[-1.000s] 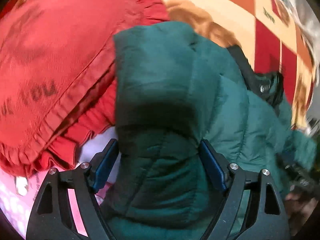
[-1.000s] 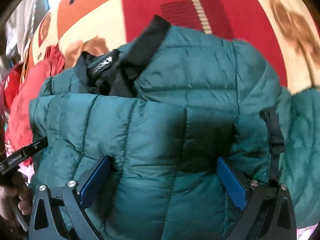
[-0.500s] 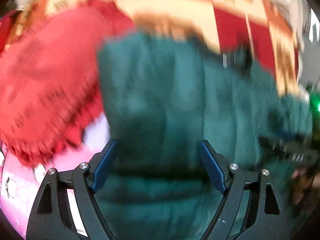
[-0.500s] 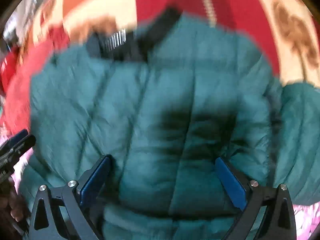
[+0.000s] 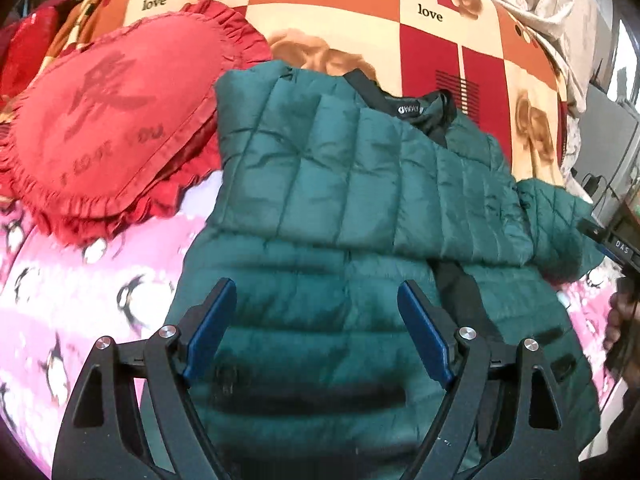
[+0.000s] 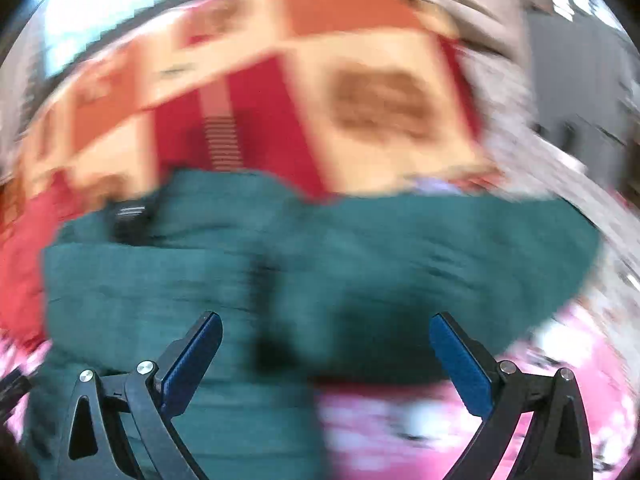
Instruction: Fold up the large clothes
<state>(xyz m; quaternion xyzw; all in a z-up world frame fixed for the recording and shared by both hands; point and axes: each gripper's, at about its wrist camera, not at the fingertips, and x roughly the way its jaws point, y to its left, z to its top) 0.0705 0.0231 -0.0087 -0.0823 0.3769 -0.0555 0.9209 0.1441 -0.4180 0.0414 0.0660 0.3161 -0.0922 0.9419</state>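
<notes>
Where the jacket [image 5: 360, 184] lies, patterned bedding [image 5: 328, 12] spreads.

A red frilled heart cushion [image 5: 108, 132] lies on a checked "love" blanket [image 5: 328, 12] (pink penguin sheet [image 5: 60, 280] nearer).

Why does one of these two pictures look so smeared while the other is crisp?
Right wrist view: motion blur smears the green jacket and the patterned blanket; only the right gripper looks sharp. Left wrist view: mostly crisp, quilting readable, fisheye bending at the edges, a dark shadow under the left gripper.
</notes>
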